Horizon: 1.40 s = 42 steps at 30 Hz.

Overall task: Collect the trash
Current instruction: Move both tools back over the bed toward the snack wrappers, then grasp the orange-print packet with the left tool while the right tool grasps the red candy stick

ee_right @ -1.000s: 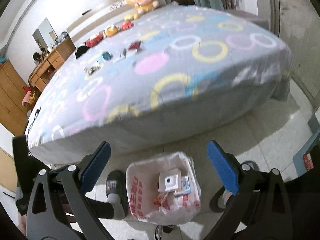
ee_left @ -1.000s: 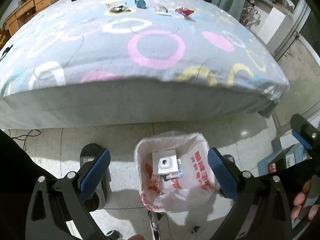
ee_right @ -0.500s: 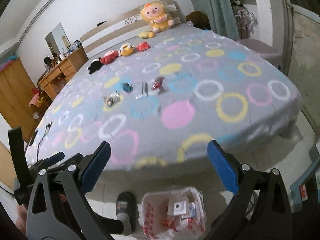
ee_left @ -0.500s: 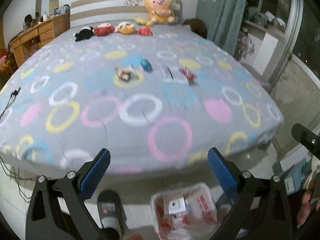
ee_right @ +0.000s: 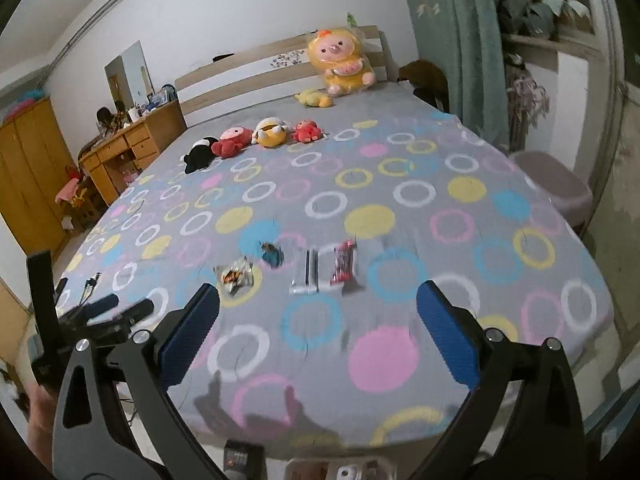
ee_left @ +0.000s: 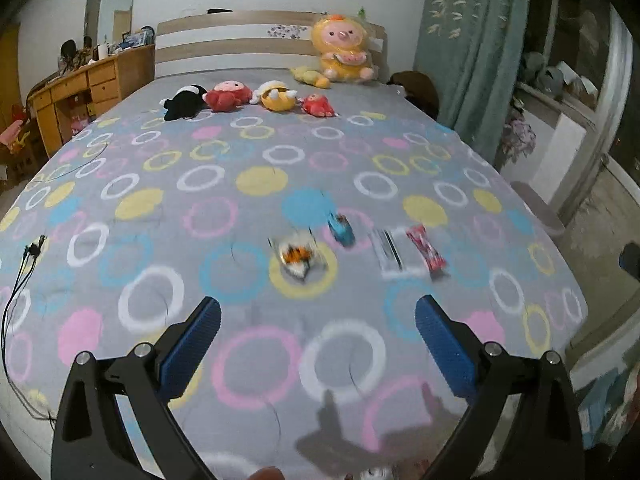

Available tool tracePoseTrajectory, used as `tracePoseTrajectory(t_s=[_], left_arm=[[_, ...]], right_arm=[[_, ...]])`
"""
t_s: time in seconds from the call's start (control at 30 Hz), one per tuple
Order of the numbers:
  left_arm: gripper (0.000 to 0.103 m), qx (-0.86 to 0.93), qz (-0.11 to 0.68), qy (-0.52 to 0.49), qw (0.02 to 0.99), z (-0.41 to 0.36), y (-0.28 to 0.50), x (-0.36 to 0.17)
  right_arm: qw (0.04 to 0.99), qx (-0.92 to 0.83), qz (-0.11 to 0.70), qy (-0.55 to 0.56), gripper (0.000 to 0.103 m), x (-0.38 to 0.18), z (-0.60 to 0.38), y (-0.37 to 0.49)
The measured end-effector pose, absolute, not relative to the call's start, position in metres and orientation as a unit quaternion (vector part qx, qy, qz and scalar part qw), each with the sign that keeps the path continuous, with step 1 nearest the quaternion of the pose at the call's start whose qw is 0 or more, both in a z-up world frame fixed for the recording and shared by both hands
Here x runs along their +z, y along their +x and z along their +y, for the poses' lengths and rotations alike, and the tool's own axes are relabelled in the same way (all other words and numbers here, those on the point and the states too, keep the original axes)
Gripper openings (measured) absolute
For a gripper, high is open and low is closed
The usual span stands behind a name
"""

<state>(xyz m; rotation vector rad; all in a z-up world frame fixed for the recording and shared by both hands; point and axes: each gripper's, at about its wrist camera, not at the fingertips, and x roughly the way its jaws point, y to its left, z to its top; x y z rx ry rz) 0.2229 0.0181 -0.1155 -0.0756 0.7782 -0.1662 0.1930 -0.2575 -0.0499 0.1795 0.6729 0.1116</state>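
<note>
Nearest, the left claw (ee_left: 318,322) and the right claw (ee_right: 318,320) each hang over the foot of the bed with ribbed blue pads spread wide and nothing between them. Below them stretches the grey bedspread printed with coloured rings and dots (ee_left: 248,184), soft and lightly creased. Mid-bed lies a loose row of litter, blurred in both views: a crumpled white-and-orange wrapper (ee_left: 297,256), a small scrunched blue wrapper (ee_left: 341,230), a flat white packet with dark stripes (ee_left: 387,254) and a long red crimped-end wrapper (ee_left: 426,249), which seems to touch the white packet. Farther off sit small plush toys in black, red and yellow (ee_left: 244,98), then a big yellow plush doll in clear plastic (ee_left: 342,54) against the pale wooden slatted headboard (ee_left: 236,40).
</note>
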Motion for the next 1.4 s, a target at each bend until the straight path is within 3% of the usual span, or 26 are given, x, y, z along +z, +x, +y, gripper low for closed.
tracePoseTrajectory(t_s=[0.23, 0.5, 0.83, 1.4], left_arm=[[0.095, -0.079, 0.412, -0.028, 0.907, 0.022, 0.301, -0.137], [0.095, -0.078, 0.479, -0.058, 0.873, 0.026, 0.362, -0.196], [0.095, -0.066, 0.523, -0.050, 0.849, 0.012, 0.400, -0.235], [0.095, -0.058, 0.562, -0.056, 0.823, 0.000, 0.431, -0.272]], right_arm=[[0.923, 0.048, 0.372, 0.088, 0.096, -0.058, -0.253, 0.270], [0.889, 0.045, 0.450, 0.072, 0.096, -0.110, -0.241, 0.354], [0.861, 0.033, 0.502, 0.071, 0.096, -0.178, -0.234, 0.407], [0.818, -0.006, 0.570, 0.075, 0.096, -0.247, -0.243, 0.462]])
